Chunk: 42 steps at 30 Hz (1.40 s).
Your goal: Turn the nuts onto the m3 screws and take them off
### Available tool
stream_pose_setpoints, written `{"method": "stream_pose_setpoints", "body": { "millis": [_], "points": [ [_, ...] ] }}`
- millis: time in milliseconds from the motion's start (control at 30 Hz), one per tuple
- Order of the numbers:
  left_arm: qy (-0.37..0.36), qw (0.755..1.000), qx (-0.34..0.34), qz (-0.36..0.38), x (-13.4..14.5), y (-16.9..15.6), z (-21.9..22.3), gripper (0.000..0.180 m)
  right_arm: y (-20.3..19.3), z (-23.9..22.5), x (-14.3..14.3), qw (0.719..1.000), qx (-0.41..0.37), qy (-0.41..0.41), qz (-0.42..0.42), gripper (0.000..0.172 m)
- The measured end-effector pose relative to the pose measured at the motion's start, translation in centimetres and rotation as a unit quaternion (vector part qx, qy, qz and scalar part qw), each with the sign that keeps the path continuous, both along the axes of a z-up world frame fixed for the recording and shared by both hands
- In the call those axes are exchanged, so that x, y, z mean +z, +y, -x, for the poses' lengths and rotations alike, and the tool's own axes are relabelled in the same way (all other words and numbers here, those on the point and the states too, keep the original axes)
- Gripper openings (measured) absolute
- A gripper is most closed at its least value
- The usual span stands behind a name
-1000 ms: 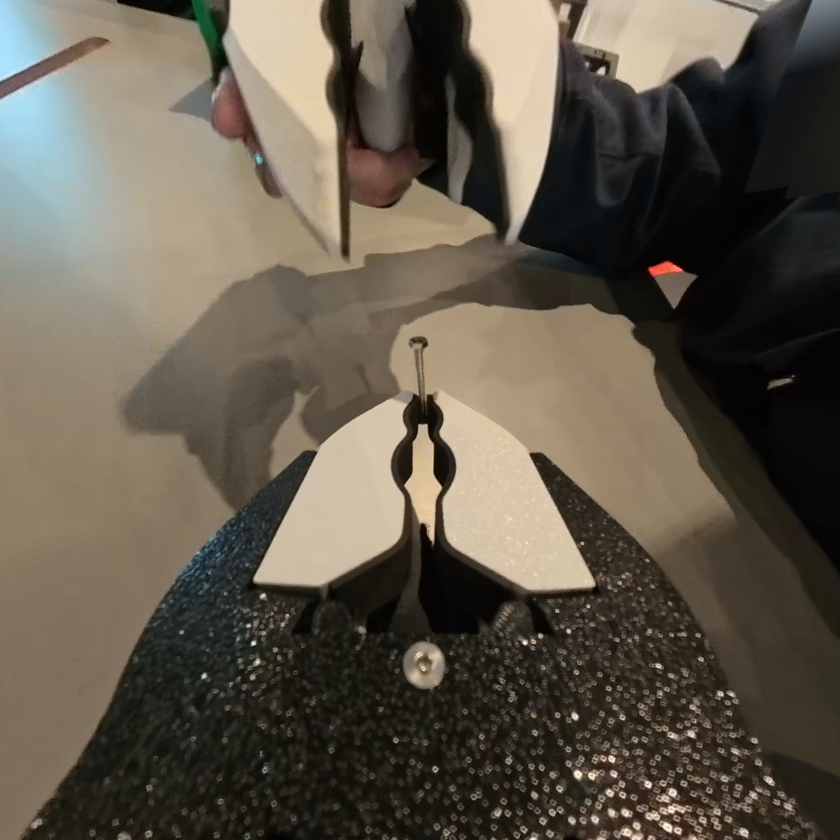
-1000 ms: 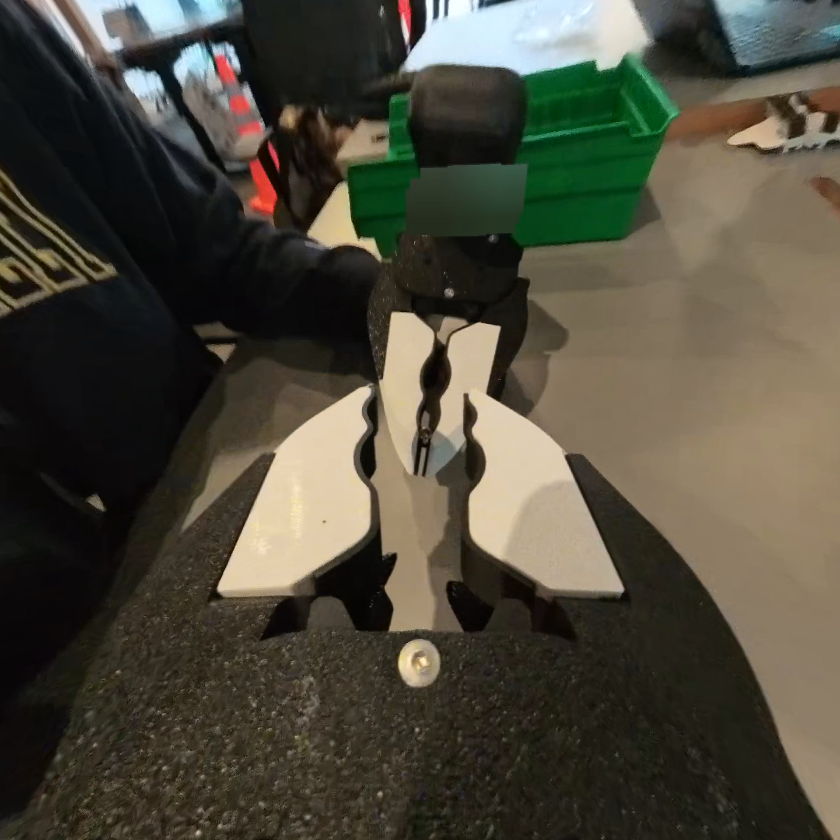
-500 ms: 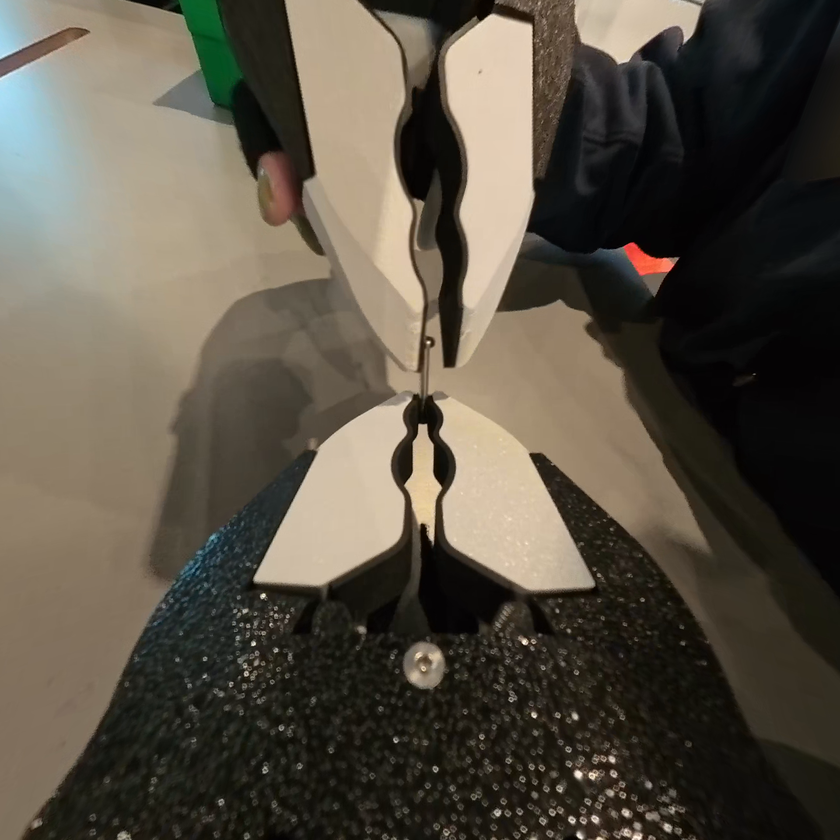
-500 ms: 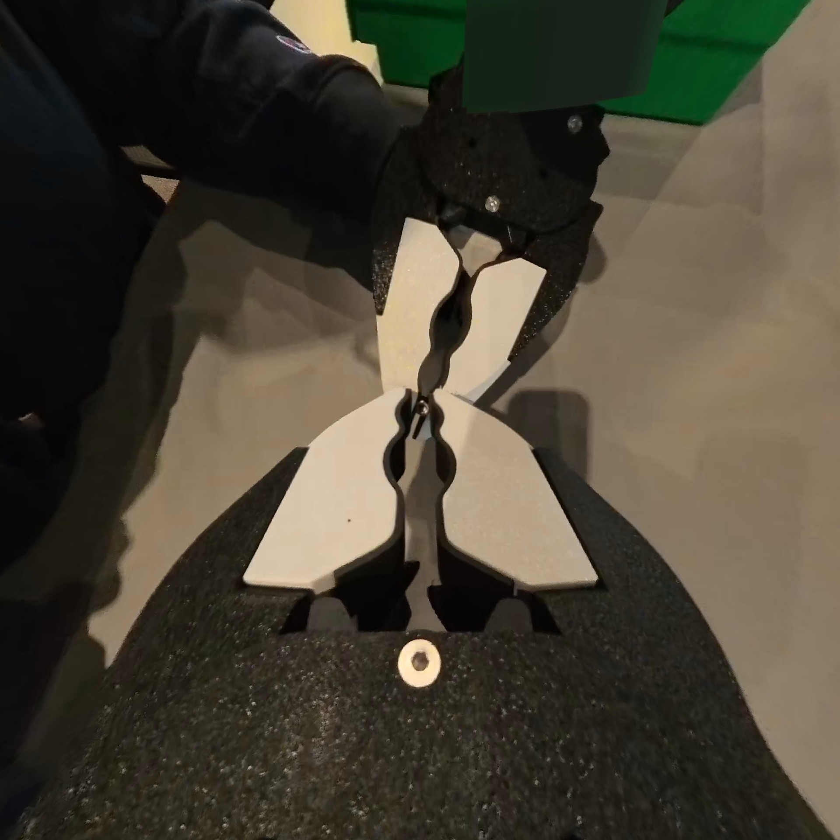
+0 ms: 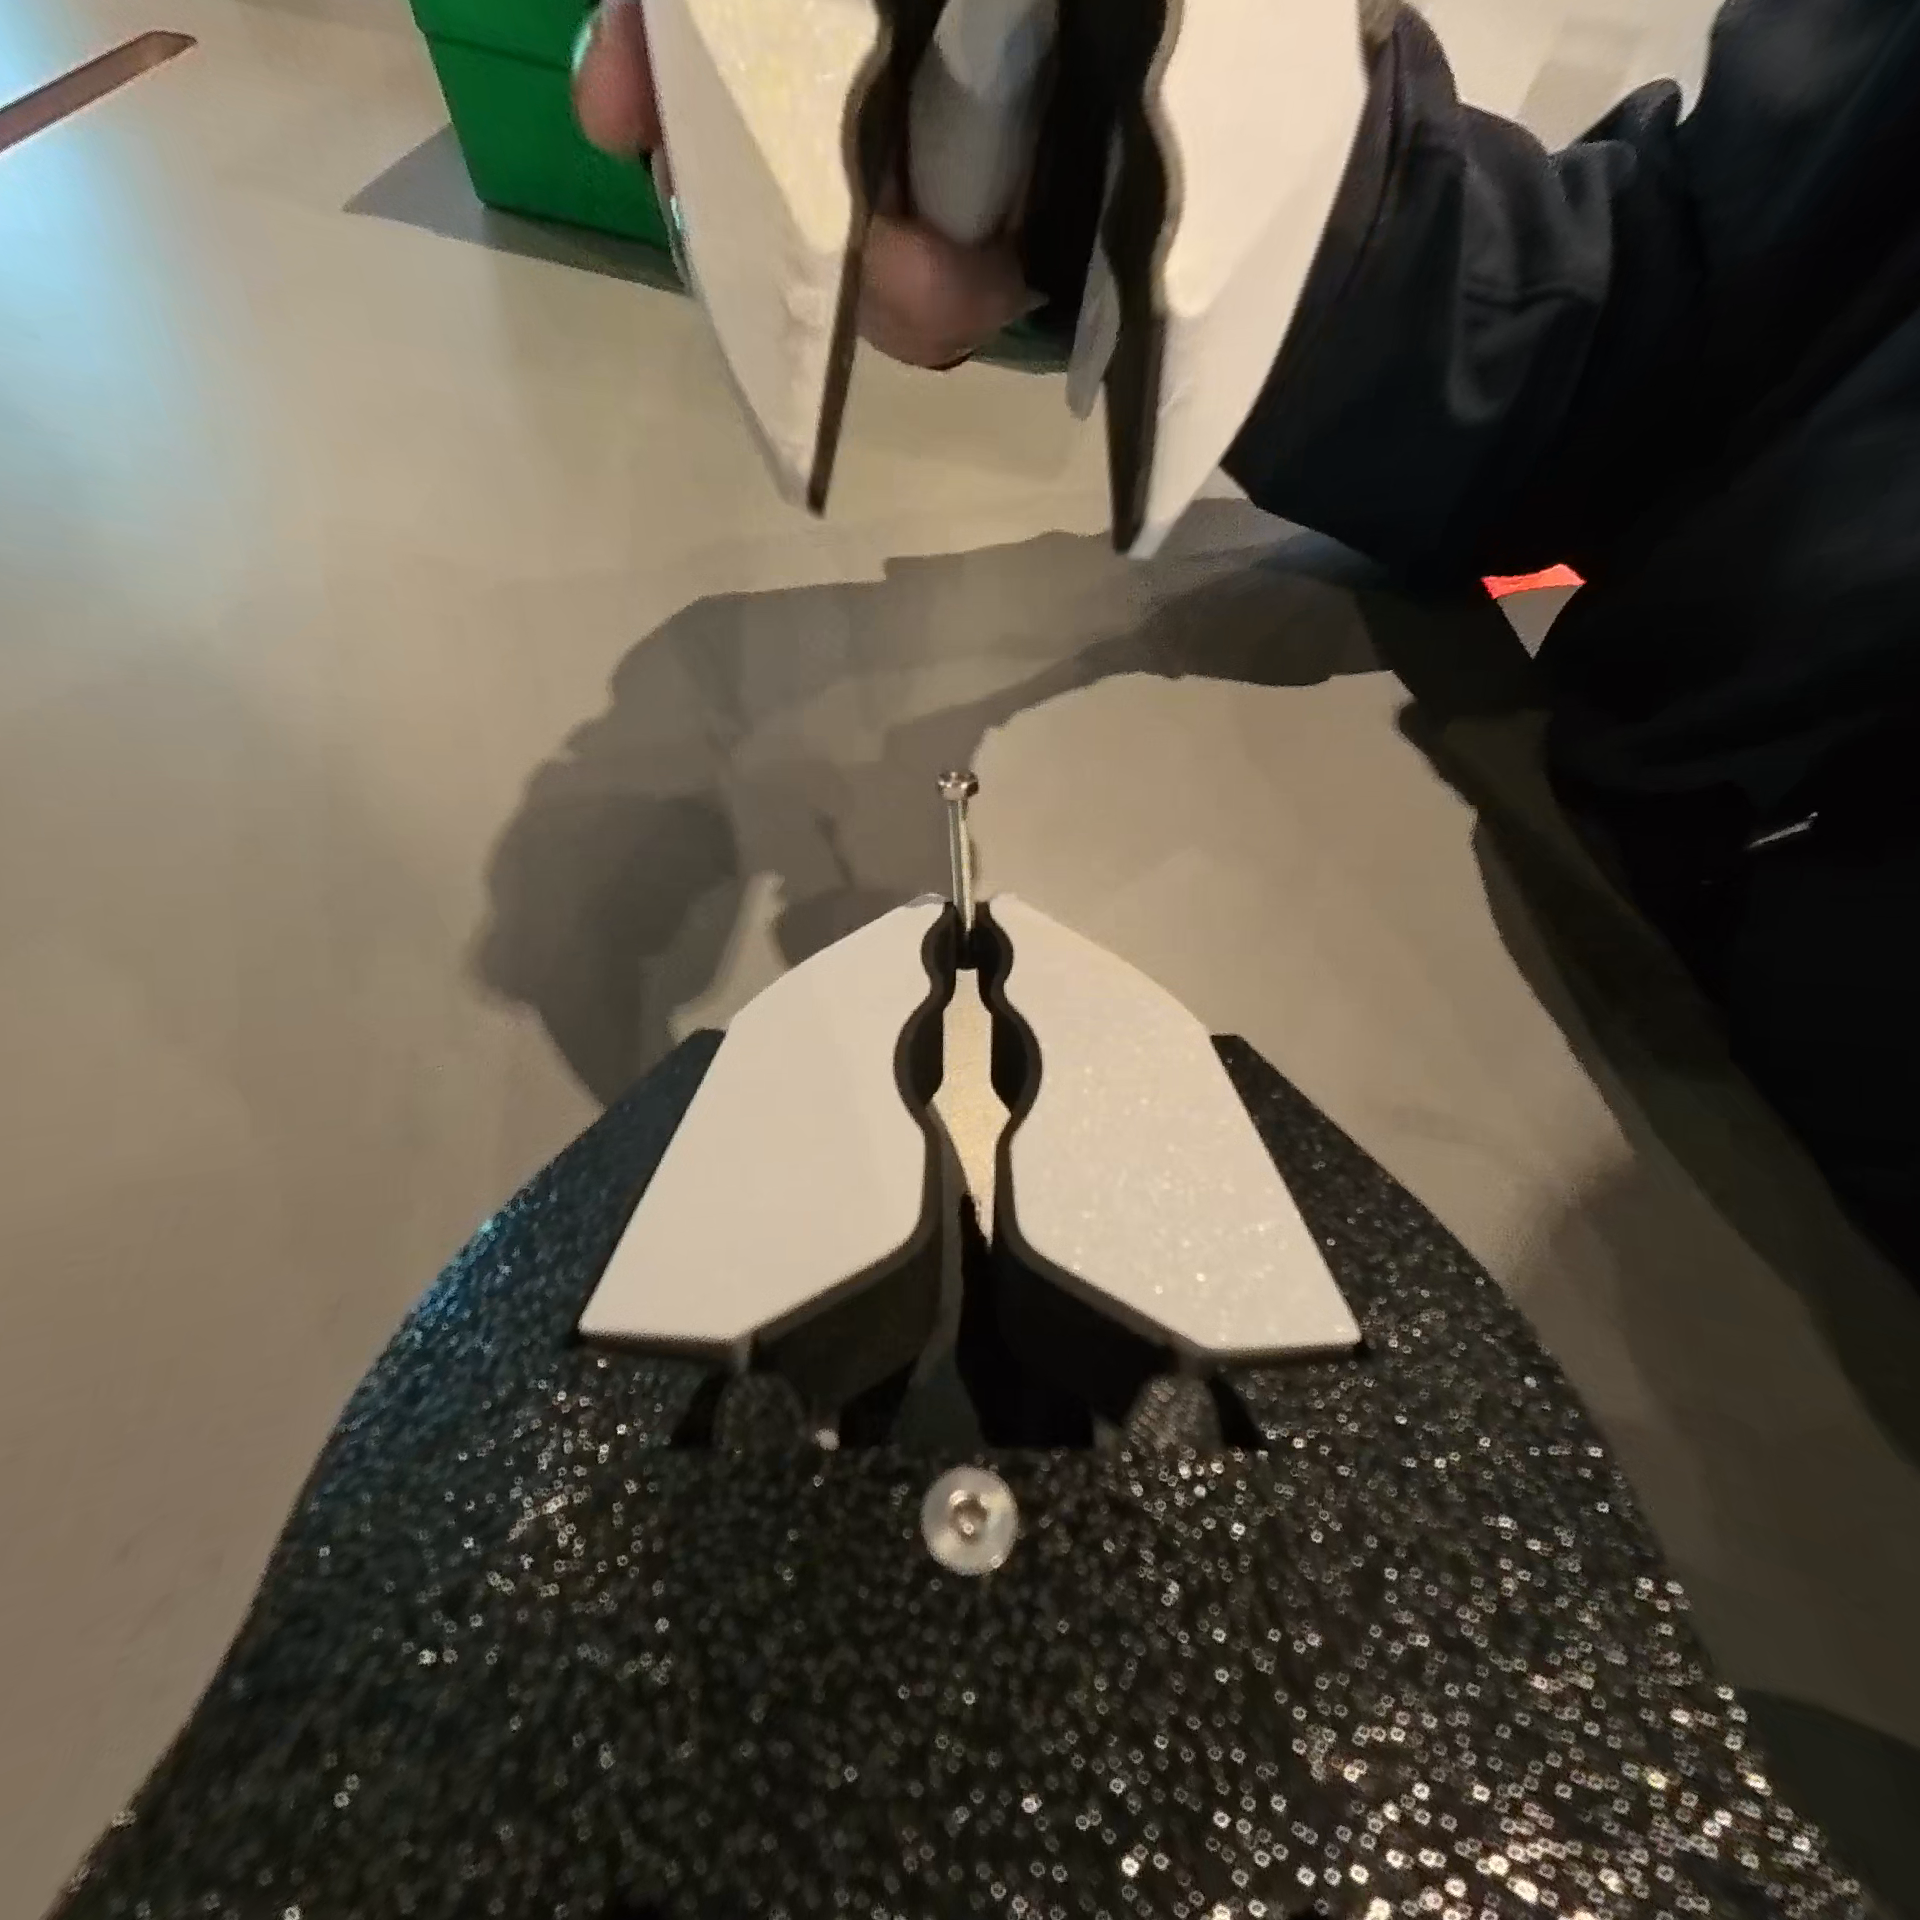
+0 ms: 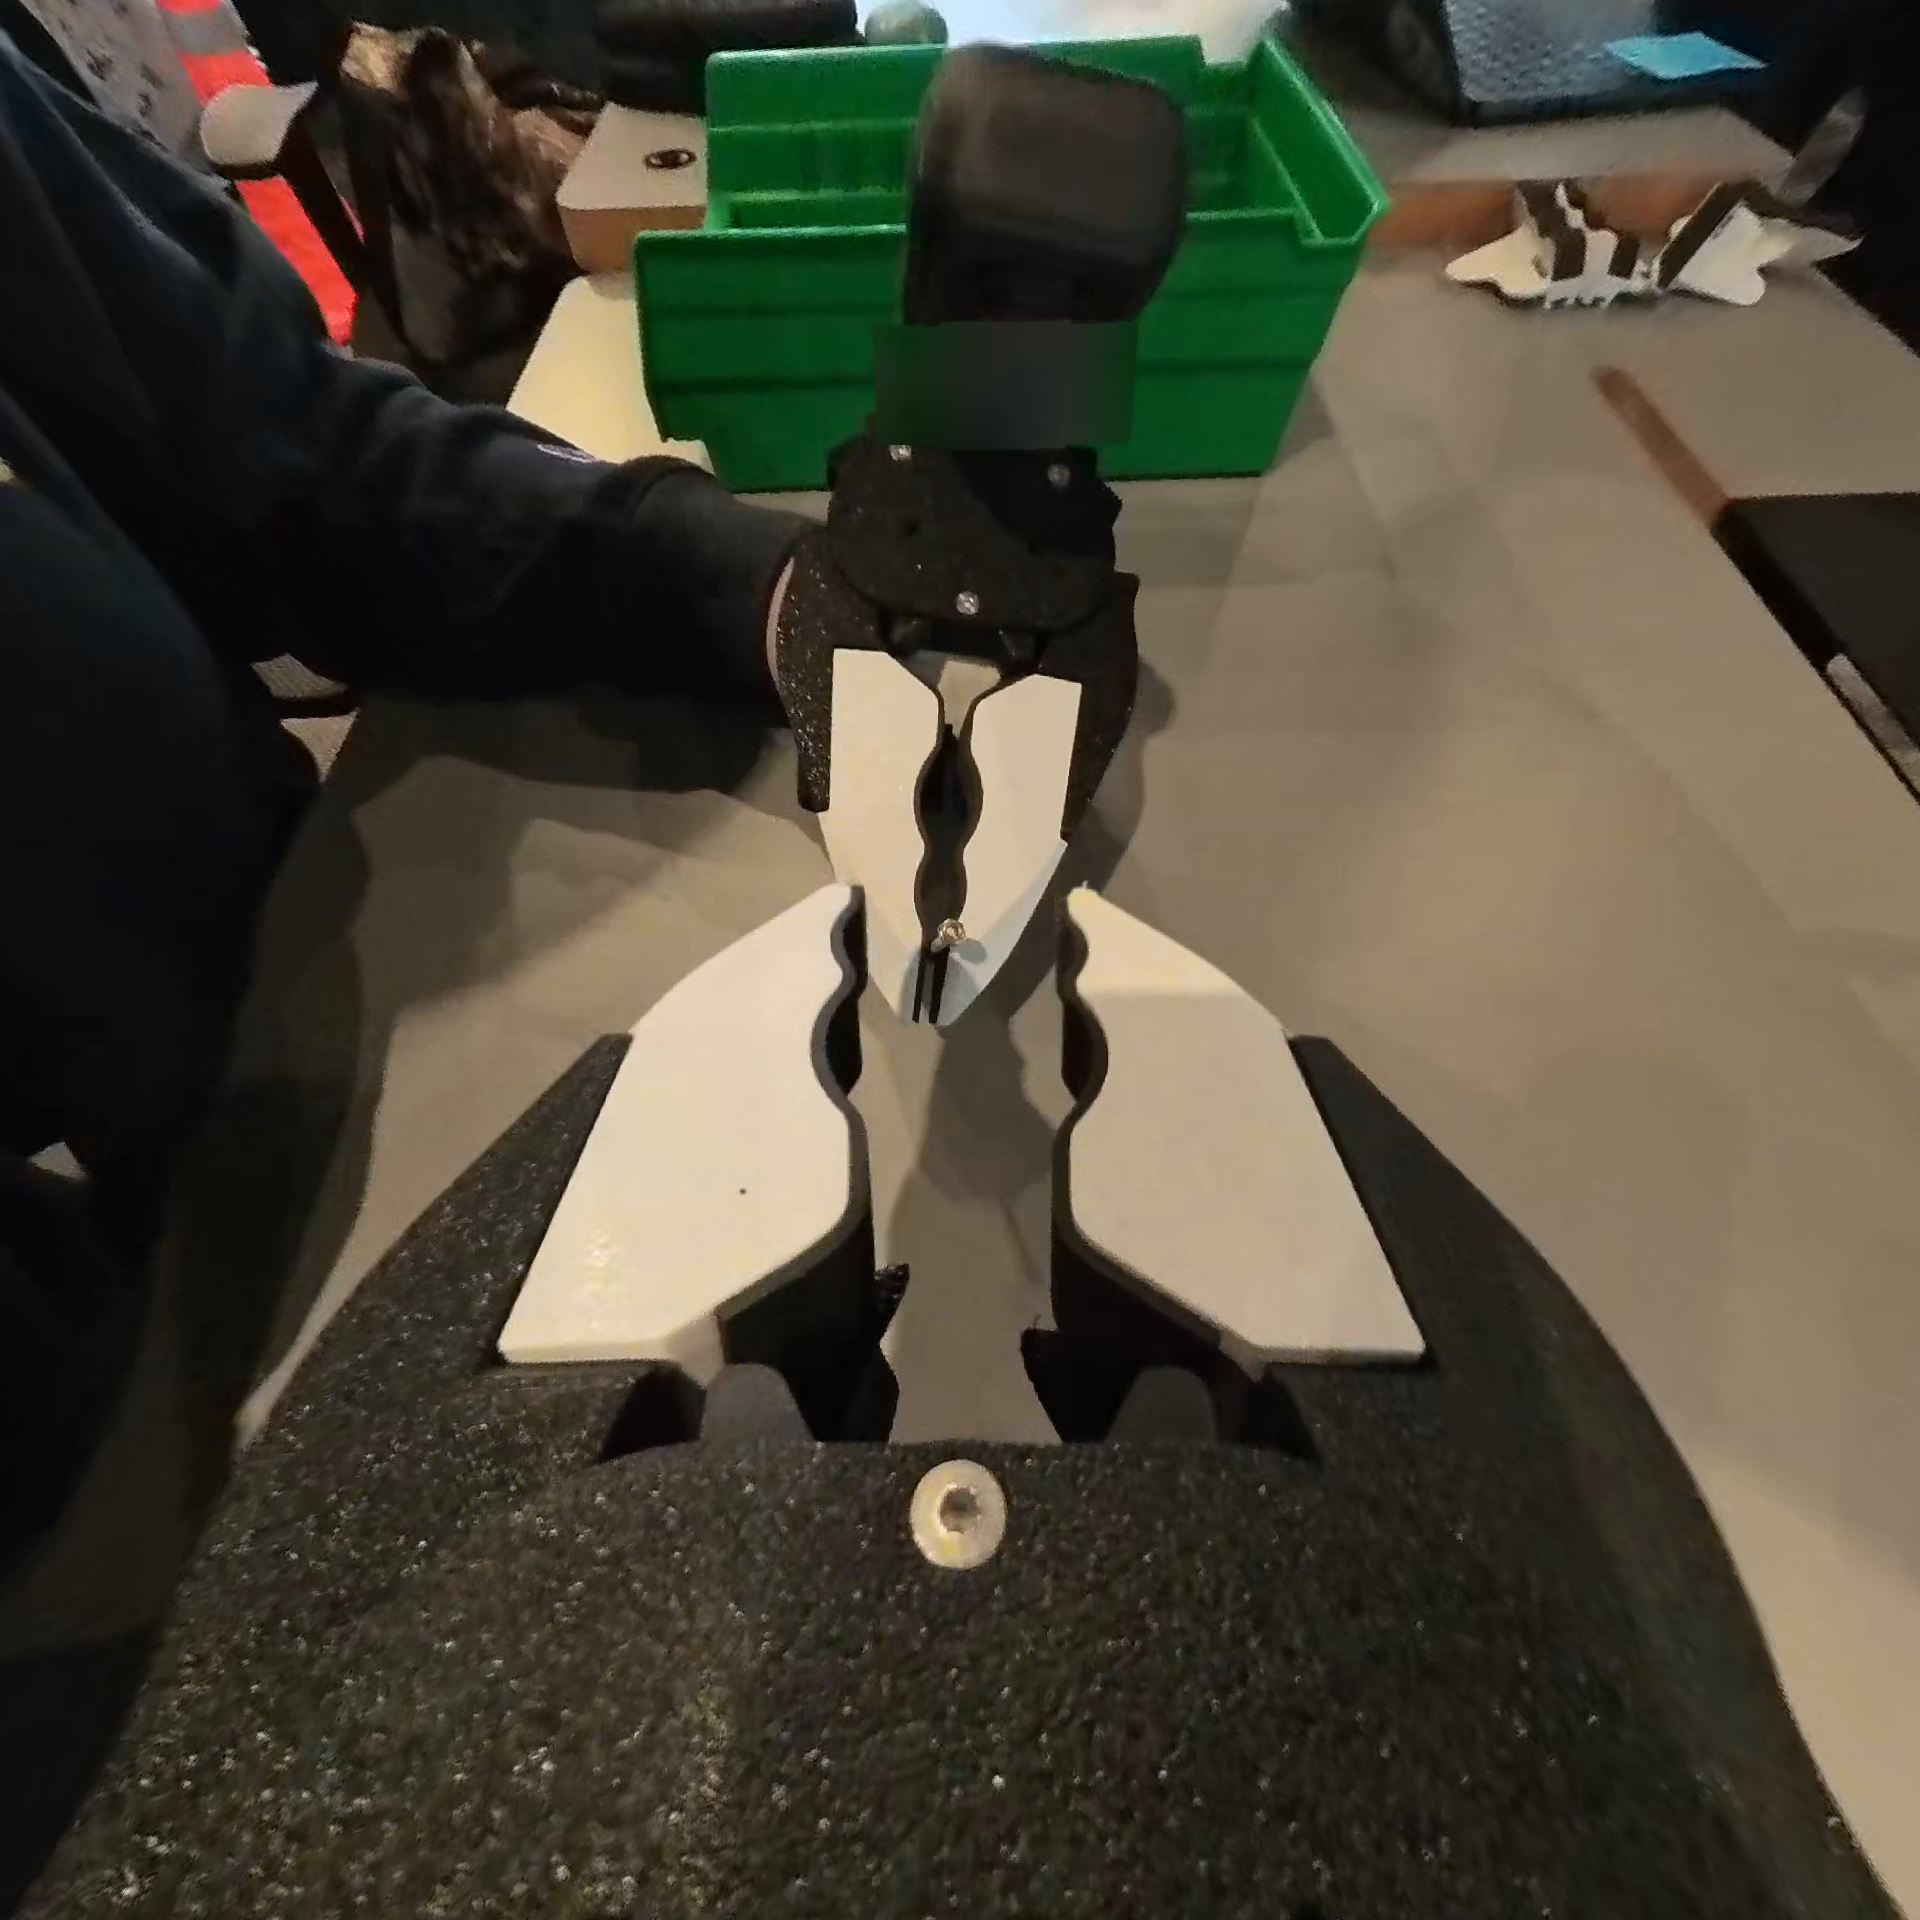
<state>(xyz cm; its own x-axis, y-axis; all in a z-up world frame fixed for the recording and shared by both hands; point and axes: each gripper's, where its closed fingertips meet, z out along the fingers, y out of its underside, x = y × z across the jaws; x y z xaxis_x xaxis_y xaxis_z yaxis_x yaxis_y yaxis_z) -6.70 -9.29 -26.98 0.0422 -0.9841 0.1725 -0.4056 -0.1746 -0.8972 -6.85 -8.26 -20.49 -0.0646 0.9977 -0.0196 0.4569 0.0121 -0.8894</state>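
My left gripper (image 5: 966, 916) is shut on a thin metal screw (image 5: 960, 862), which sticks straight out from the fingertips above the grey table (image 5: 312, 727). A small nut (image 5: 957, 787) sits at the screw's free end. My right gripper (image 5: 971, 514) faces it from a short way off, open and empty, with both fingers clear of the screw. In the right wrist view my right gripper (image 6: 961, 909) is wide open. Between and beyond its fingers is my left gripper (image 6: 928, 997), with the nut (image 6: 948, 932) at its tip.
A green plastic bin (image 6: 790, 312) stands at the far side of the table and also shows in the left wrist view (image 5: 520, 135). Black-and-white parts (image 6: 1621, 244) lie at the back right, and a dark mat (image 6: 1829, 582) at the right edge. Dark sleeves (image 6: 312, 499) reach in from the left.
Half a second ago my right gripper was closed around the nut end of the screw. It has since opened and drawn back. My left gripper has kept its hold on the screw.
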Motion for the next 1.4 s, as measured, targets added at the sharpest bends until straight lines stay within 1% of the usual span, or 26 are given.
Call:
{"method": "stream_pose_setpoints", "body": {
  "millis": [233, 400, 467, 567, 700, 933, 1100, 1200, 1400],
  "points": [
    [-0.008, 1.0, 0.005, 0.0, 0.2, 0.1, 0.1, 0.002, 0.8, 0.7, -0.6, 0.999, -0.022, 0.022, 0.01, 0.031],
    [-0.015, 1.0, 0.011, 0.0, 0.4, 0.3, 0.1, 0.002, 1.6, 0.6, -0.7, 0.991, -0.068, 0.104, 0.04, 0.03],
    [-0.017, 1.0, 0.015, -0.001, 0.4, 0.4, 0.2, 0.002, 1.5, 0.2, -1.1, 0.989, -0.074, 0.118, 0.052, 0.031],
    [-0.019, 1.0, 0.019, -0.003, 0.4, 0.5, 0.2, 0.002, 1.4, -0.1, -1.8, 0.99, -0.068, 0.109, 0.051, 0.032],
    [-0.021, 1.0, 0.022, -0.005, 0.5, 0.5, 0.2, 0.002, 0.9, -0.1, -1.8, 0.992, -0.055, 0.112, 0.034, 0.031],
    [-0.034, 0.999, 0.029, 0.002, 0.9, 0.8, 0.4, 0.002, 0.1, 0.2, -1.9, 0.991, -0.036, 0.117, 0.055, 0.03],
    [-0.016, 1.0, 0.021, -0.005, 0.4, 0.5, 0.2, 0.003, -0.3, 0.7, -2.9, 0.994, -0.023, 0.09, 0.06, 0.028],
    [-0.007, 1.0, 0.018, -0.01, 0.2, 0.4, 0.1, 0.003, -0.6, 0.9, -2.8, 0.992, -0.009, 0.103, 0.077, 0.027],
    [-0.004, 1.0, 0.017, -0.008, 0.1, 0.4, 0.1, 0.002, -0.9, 1.5, -2.6, 0.991, 0.0, 0.112, 0.067, 0.023]
  ]
}}
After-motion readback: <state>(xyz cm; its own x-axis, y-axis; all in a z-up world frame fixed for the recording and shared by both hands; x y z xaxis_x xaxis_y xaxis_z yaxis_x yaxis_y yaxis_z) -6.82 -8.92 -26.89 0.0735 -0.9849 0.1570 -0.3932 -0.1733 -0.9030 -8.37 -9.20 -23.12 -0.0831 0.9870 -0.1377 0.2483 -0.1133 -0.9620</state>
